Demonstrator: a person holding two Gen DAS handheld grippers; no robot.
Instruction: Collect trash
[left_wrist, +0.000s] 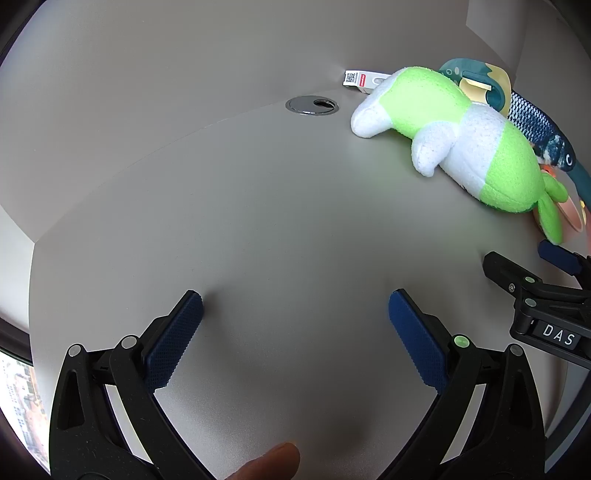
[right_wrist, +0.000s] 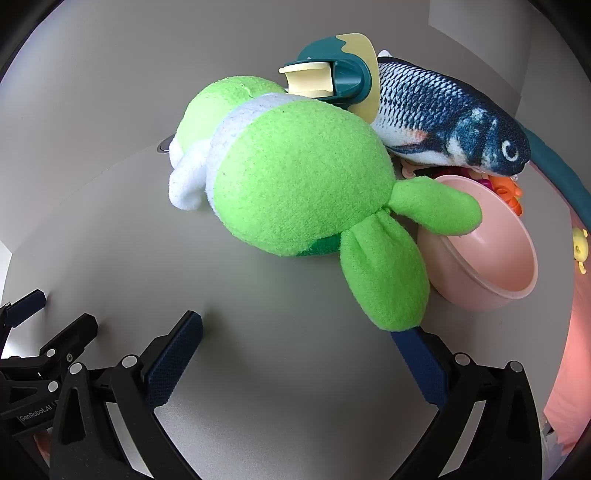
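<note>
A green and white plush toy (left_wrist: 461, 136) (right_wrist: 295, 184) lies on the grey table (left_wrist: 258, 221). Behind it are a blue fish plush (left_wrist: 535, 129) (right_wrist: 443, 114) and a teal and cream plastic toy (left_wrist: 476, 83) (right_wrist: 332, 74). A small white box with a QR code (left_wrist: 362, 79) sits at the table's back edge. My left gripper (left_wrist: 295, 314) stands open over bare table. My right gripper (right_wrist: 295, 332) is open too, with a green plush ear just above its right finger; in the left wrist view it shows at the right edge (left_wrist: 524, 266).
A pink bowl (right_wrist: 491, 266) leans beside the plush, with orange plastic bits (right_wrist: 509, 192) behind it and a small yellow toy (right_wrist: 580, 247) at far right. A round metal cable grommet (left_wrist: 312, 106) sits in the table. A fingertip (left_wrist: 273, 461) shows at the bottom.
</note>
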